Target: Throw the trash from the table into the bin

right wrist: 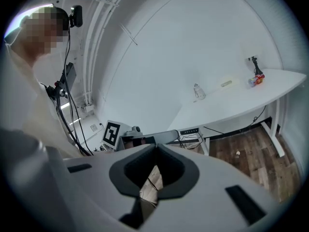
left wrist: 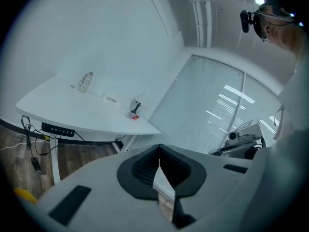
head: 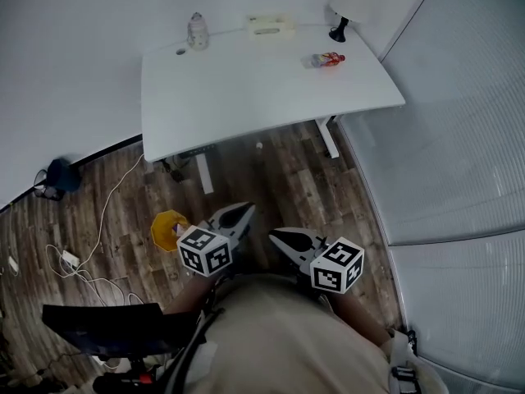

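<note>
A white table (head: 246, 97) stands ahead, well away from both grippers. On it lie a crumpled clear bottle (head: 197, 31), a cream box (head: 270, 26) and a red wrapper (head: 327, 59). The yellow bin (head: 167, 230) sits on the wood floor just left of my left gripper (head: 244, 212). My right gripper (head: 276, 235) is beside the left one, close to my body. Both are shut and hold nothing. The left gripper view shows the bottle (left wrist: 85, 81) and wrapper (left wrist: 135, 115) far beyond the closed left gripper (left wrist: 159, 146). The right gripper (right wrist: 155, 146) also faces the table from a distance.
A black-based lamp (head: 339, 25) stands at the table's back right corner. A small white scrap (head: 259, 145) lies under the table. Cables and a power strip (head: 70, 259) trail on the left, a black chair (head: 115, 327) stands at lower left, and a frosted partition (head: 459, 154) closes off the right.
</note>
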The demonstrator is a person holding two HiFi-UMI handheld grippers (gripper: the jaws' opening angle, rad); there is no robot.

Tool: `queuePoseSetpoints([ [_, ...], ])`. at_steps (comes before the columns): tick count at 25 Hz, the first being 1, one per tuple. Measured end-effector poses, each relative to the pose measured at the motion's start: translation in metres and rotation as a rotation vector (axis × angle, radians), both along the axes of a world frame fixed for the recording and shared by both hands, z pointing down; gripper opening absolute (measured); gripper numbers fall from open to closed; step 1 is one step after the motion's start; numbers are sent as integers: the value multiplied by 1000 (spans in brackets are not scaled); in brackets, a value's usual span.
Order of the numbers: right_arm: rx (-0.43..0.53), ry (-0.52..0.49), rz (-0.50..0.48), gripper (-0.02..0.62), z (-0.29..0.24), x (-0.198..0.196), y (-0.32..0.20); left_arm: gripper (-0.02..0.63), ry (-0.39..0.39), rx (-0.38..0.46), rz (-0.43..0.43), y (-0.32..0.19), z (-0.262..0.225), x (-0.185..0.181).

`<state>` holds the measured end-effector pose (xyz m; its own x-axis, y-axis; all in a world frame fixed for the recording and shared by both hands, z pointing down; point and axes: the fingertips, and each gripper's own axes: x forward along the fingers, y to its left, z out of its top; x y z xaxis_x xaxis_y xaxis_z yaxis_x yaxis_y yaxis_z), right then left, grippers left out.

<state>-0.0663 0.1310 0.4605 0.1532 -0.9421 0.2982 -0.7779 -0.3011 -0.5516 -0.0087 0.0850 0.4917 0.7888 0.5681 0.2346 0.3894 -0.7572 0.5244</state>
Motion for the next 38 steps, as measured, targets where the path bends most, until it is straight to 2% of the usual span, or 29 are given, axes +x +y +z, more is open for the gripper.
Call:
queuePoseSetpoints([
  [5,36,-1,5,22,1,20,20,12,-15,19,-15,15,1,20],
  [9,77,10,15,23,0,54,51,12,-12,45,-38,40,-1,46],
  [19,156,-51,-35,23,4,149,183,12,-13,69,-100,164,-4,138],
  [23,159,-82,-14,23,10,177,237,12,-14,81,-92,213,-6,173],
  [28,159,-113,-12,23,21,201,280,12,-8,99,-75,252,-9,206],
  [32,181,-113,45,23,24,228,302,12,-33,116,-55,267,0,232],
  [38,171,-128,113,23,30,278,317,12,-5,98,-22,277,-3,294],
])
